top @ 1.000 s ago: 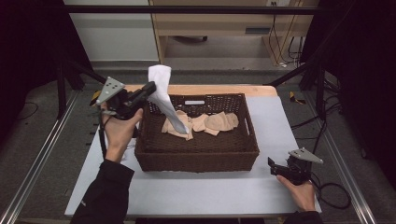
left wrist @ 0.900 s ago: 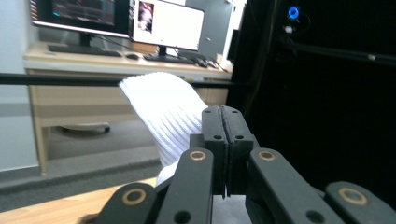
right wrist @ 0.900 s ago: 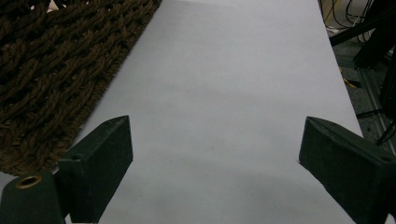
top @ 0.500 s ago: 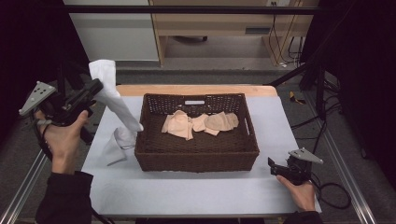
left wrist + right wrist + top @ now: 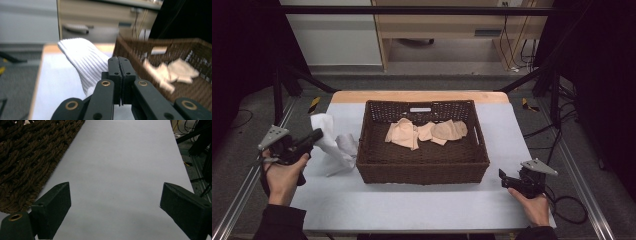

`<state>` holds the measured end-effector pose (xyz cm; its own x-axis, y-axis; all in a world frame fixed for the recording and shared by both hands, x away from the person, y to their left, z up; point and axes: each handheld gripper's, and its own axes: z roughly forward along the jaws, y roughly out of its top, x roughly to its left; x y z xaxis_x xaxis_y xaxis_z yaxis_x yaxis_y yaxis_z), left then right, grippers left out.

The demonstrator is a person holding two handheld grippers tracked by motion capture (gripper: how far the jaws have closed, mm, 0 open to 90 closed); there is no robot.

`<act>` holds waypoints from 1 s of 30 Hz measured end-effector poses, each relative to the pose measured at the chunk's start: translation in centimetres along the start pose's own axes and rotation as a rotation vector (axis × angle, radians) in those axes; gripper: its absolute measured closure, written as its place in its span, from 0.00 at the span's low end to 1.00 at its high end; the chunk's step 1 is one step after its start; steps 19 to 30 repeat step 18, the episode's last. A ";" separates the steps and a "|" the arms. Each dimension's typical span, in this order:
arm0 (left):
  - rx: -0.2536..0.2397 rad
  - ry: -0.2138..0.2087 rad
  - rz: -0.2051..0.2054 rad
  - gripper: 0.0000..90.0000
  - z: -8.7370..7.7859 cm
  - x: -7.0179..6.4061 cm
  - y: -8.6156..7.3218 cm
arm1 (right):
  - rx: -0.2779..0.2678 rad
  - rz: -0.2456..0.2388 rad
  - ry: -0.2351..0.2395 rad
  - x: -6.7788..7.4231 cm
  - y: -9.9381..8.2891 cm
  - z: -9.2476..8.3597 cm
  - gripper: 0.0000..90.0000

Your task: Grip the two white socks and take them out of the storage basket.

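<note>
White sock (image 5: 331, 142) in L gripper (image 5: 314, 136)

Wooden cabinet (image 5: 452, 27), cables (image 5: 514, 45), black frame (image 5: 412, 10)

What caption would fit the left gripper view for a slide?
Left claw shut on a white ribbed sock, beside the brown wicker basket.
</note>
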<state>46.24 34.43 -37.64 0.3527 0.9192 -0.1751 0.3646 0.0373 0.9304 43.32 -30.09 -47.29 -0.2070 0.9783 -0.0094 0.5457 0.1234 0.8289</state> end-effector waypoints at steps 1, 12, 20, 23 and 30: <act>0.025 -0.001 0.000 0.98 0.5 0.0 -0.7 | 0.000 -0.001 -0.001 0.0 0.0 0.0 0.11; 0.148 0.027 0.038 0.61 3.6 -0.2 -5.1 | -0.010 0.004 0.004 -0.1 0.0 -0.1 0.11; 0.087 0.037 0.034 0.36 1.9 -0.6 -4.8 | -0.015 0.004 0.002 -0.1 0.0 -0.2 0.11; 0.087 0.037 0.034 0.36 1.9 -0.6 -4.8 | -0.015 0.004 0.002 -0.1 0.0 -0.2 0.11; 0.087 0.037 0.034 0.36 1.9 -0.6 -4.8 | -0.015 0.004 0.002 -0.1 0.0 -0.2 0.11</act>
